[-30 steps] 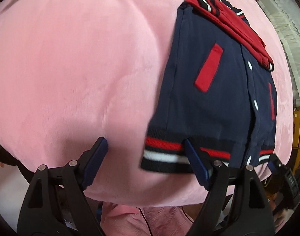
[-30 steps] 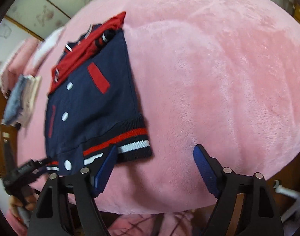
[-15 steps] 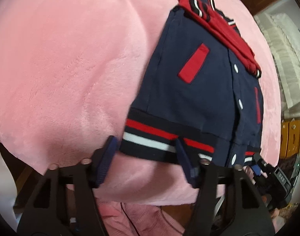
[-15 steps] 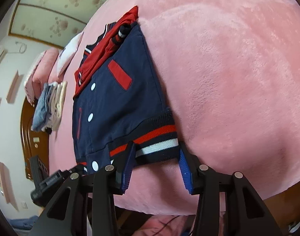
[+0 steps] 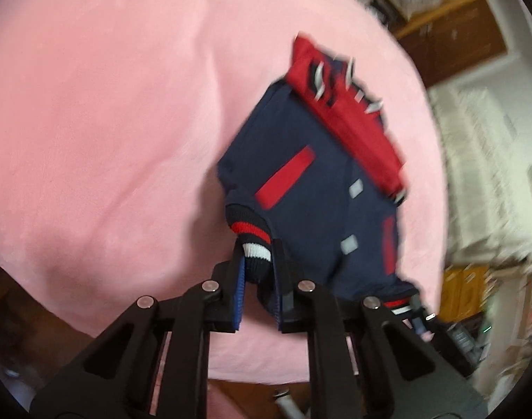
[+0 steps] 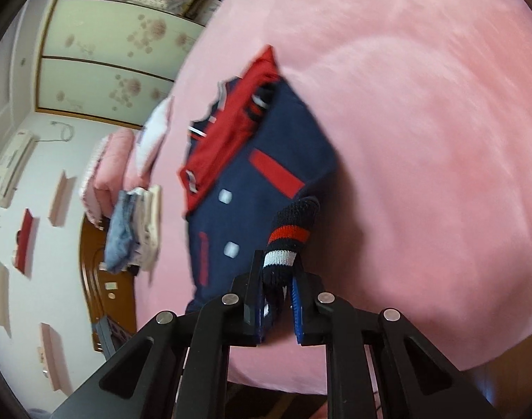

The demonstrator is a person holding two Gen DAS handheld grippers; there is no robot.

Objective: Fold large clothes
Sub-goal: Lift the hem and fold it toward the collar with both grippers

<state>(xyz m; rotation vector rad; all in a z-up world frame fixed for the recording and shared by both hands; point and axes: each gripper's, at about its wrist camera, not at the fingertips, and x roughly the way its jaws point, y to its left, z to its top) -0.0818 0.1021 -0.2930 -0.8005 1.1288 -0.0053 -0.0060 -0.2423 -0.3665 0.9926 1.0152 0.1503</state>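
Observation:
A navy varsity jacket [image 5: 311, 188] with red sleeves, red pocket strips and white snaps lies partly folded on a pink plush bed [image 5: 102, 122]. My left gripper [image 5: 259, 262] is shut on the left corner of its striped ribbed hem [image 5: 252, 241] and holds it raised off the bed. My right gripper [image 6: 278, 279] is shut on the right corner of the hem [image 6: 286, 241], also lifted. The jacket [image 6: 259, 181] shows in the right wrist view too, its collar end resting on the bed [image 6: 422, 139].
A stack of folded clothes [image 6: 136, 227] lies on the bed's far side beside a pink pillow [image 6: 109, 171]. A wooden headboard [image 6: 95, 272] and wall shelves stand to the left. The other gripper [image 5: 419, 310] shows at the jacket's right hem corner.
Both grippers have closed on the hem corners and lifted them off the bed. The hem has bunched up and the jacket's lower edge is rising toward the collar.

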